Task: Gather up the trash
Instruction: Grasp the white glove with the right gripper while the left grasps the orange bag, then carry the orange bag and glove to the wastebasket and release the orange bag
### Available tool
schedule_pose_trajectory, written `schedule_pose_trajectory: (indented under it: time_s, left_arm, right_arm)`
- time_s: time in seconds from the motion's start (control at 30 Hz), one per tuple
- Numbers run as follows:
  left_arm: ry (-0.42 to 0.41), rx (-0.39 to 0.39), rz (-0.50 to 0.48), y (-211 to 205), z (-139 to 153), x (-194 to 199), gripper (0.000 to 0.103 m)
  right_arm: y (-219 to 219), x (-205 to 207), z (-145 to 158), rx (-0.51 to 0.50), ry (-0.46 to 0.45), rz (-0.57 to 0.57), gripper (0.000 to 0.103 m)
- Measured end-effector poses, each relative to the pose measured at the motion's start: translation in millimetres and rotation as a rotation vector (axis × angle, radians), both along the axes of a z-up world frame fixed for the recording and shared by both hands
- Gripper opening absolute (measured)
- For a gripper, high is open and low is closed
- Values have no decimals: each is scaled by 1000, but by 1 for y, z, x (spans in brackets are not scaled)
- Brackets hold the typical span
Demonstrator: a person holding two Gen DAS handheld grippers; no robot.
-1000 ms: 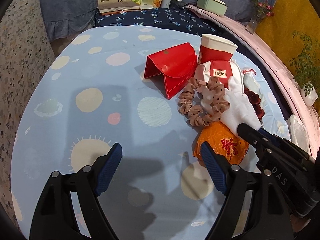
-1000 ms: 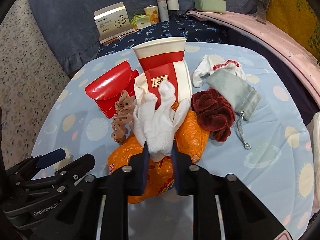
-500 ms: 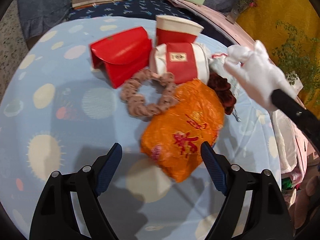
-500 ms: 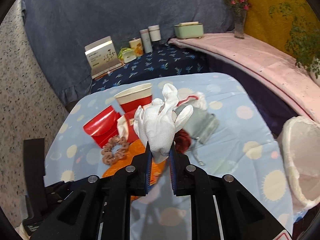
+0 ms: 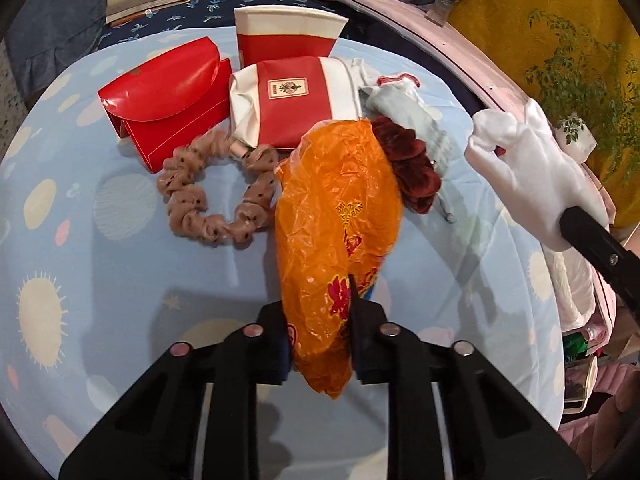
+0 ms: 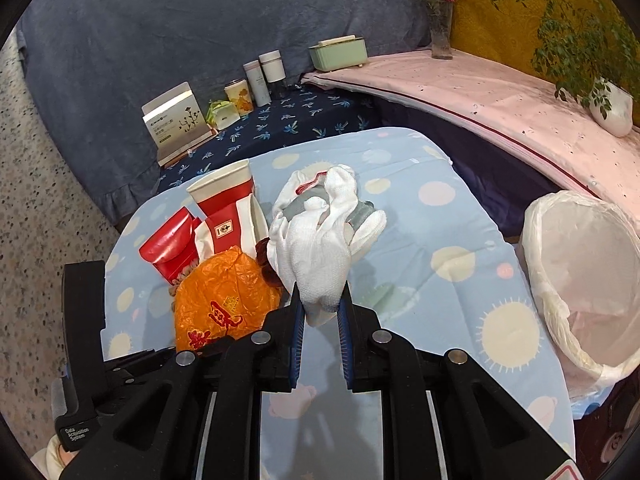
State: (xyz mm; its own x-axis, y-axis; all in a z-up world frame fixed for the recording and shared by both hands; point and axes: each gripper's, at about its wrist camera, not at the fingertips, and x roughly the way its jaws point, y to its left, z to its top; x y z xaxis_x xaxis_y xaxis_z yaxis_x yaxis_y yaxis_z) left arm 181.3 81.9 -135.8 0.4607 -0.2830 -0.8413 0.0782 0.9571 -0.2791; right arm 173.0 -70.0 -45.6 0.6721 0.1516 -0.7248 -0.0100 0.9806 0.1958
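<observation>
My left gripper (image 5: 320,320) is shut on the near end of an orange plastic bag (image 5: 340,216), which lies on the blue spotted tablecloth (image 5: 120,280). My right gripper (image 6: 320,308) is shut on a white glove (image 6: 316,248) and holds it in the air above the table; the glove also shows at the right of the left wrist view (image 5: 528,168). A bin lined with a white bag (image 6: 584,276) stands off the table's right edge. A red-and-white paper cup (image 5: 288,32) stands behind a red-and-white pouch (image 5: 296,100).
On the table lie a red paper box (image 5: 168,96), a beige scrunchie (image 5: 216,196), a dark red scrunchie (image 5: 408,160) and a grey pouch (image 5: 412,116). Behind are a booklet (image 6: 176,120), jars (image 6: 264,72) and a green box (image 6: 340,52). A pink-covered ledge (image 6: 480,92) holds plants.
My left gripper moved forward and closed on the orange bag's near end. My right gripper kept the white glove lifted and turned right, so the lined bin shows more fully.
</observation>
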Motion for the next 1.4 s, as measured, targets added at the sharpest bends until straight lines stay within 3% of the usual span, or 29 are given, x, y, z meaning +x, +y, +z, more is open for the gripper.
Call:
schedule_pose_trajectory:
  time_s: [0.17, 0.57, 0.77, 1.07, 1.4]
  left_arm:
    - [-49, 27, -17, -12, 18, -11, 16]
    - [-201, 2, -52, -34, 93, -27, 16]
    - [-247, -6, -104, -65, 122, -27, 16]
    - [-295, -10, -210, -126, 147, -27, 16]
    - [-310, 4, -345, -200, 152, -29, 16]
  right_arm:
    - [-6, -8, 10, 8, -27, -11, 15]
    - [-38, -33, 58, 18, -141, -66, 15]
    - [-66, -47, 82, 10, -200, -111, 15]
    - [-121, -71, 102, -16, -251, -214, 15]
    - [-184, -92, 100, -28, -251, -336, 15]
